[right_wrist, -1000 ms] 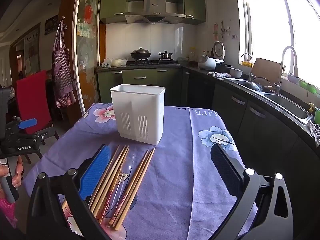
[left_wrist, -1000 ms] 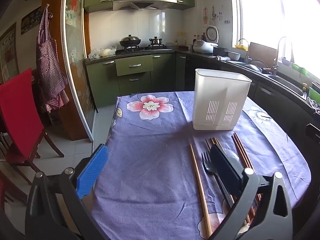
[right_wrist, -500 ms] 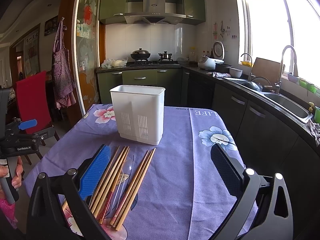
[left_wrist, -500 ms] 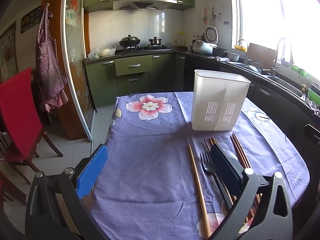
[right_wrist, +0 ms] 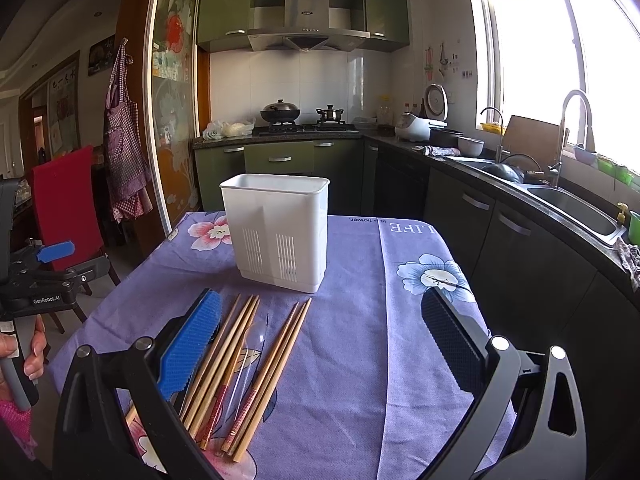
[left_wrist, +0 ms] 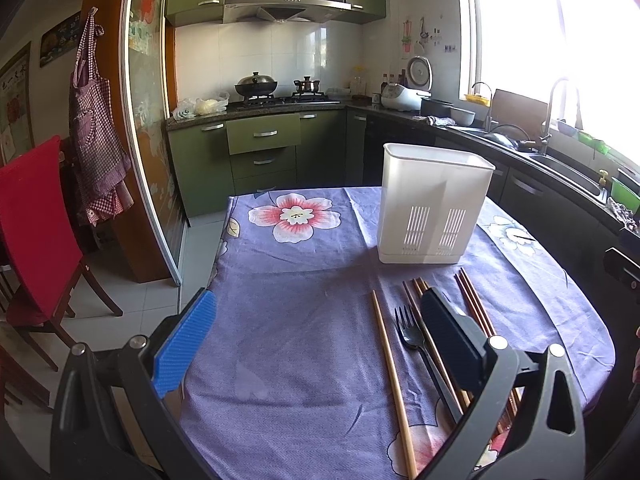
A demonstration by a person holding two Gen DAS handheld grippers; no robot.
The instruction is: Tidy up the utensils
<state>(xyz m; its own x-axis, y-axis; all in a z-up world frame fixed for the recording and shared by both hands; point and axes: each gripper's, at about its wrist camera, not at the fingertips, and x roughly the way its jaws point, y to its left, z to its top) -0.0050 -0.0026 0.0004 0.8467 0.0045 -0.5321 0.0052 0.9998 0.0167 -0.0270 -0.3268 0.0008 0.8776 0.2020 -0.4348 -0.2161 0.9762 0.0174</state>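
Observation:
A white slotted utensil holder [left_wrist: 434, 204] [right_wrist: 278, 228] stands upright on the purple flowered tablecloth [left_wrist: 304, 280]. In front of it lie several wooden chopsticks [left_wrist: 390, 368] [right_wrist: 240, 360] and a black fork [left_wrist: 412, 332]. A clear plastic utensil [right_wrist: 250, 352] lies among the chopsticks. My left gripper [left_wrist: 316, 300] hovers open over the table's near edge, its dark finger above the fork and chopsticks. My right gripper [right_wrist: 320, 298] is open too, with its blue finger over the chopstick pile. Neither holds anything. The left gripper [right_wrist: 48, 272] shows at the far left of the right wrist view, in a hand [right_wrist: 34, 352].
A red chair [left_wrist: 36, 220] stands left of the table. Dark cabinets and a counter with a sink [right_wrist: 576, 208] run along the right. A stove with a wok [left_wrist: 256, 88] is at the back. The table's right edge [left_wrist: 600, 344] curves close to the cabinets.
The left wrist view has drifted slightly, so the holder sits a little further left in it. The right gripper has barely moved. Both grippers remain open.

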